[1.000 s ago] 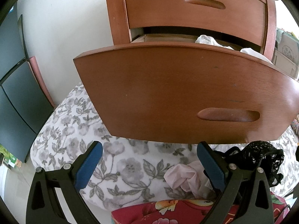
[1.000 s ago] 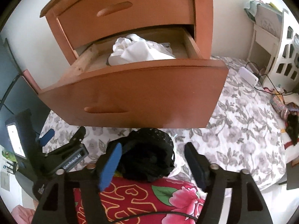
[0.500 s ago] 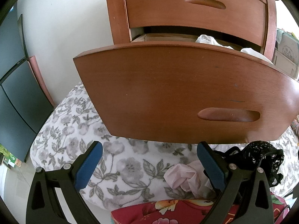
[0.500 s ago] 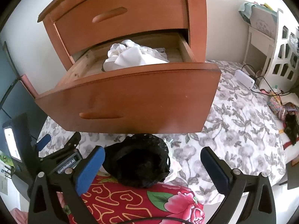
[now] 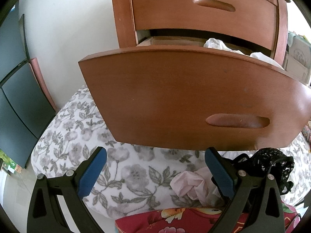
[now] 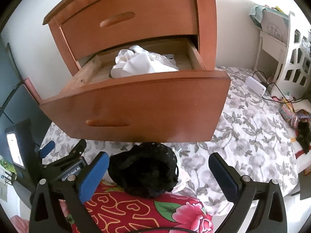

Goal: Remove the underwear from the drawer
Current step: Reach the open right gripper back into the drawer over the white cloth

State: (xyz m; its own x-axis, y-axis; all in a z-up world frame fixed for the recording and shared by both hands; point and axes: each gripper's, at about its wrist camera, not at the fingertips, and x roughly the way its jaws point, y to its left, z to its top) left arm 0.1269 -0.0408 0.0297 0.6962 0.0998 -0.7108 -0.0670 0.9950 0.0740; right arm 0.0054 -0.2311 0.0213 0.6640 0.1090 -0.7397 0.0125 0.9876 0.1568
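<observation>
The lower drawer (image 6: 136, 104) of a brown wooden nightstand stands pulled out, with white underwear (image 6: 140, 64) bunched inside; its top shows over the drawer front (image 5: 194, 101) as white cloth (image 5: 213, 43). Black lace underwear (image 6: 145, 172) lies on the bed below the drawer, between the fingers of my open right gripper (image 6: 158, 172), not gripped. It also shows as black lace (image 5: 272, 163), beside a pink garment (image 5: 191, 184). My left gripper (image 5: 154, 170) hangs open and empty over the floral sheet, and appears as a black tool (image 6: 66, 165).
The closed upper drawer (image 6: 126, 19) sits above. A floral bed sheet (image 6: 243, 136) spreads right, with a red flowered blanket (image 6: 136, 211) at the near edge. A white box with cables (image 6: 255, 86) and a white shelf (image 6: 291, 58) stand far right. Dark panels (image 5: 15, 97) line the left.
My right gripper has opened wide, let go of the black lace underwear onto the bed, and drawn back and upward. The left gripper has stayed still.
</observation>
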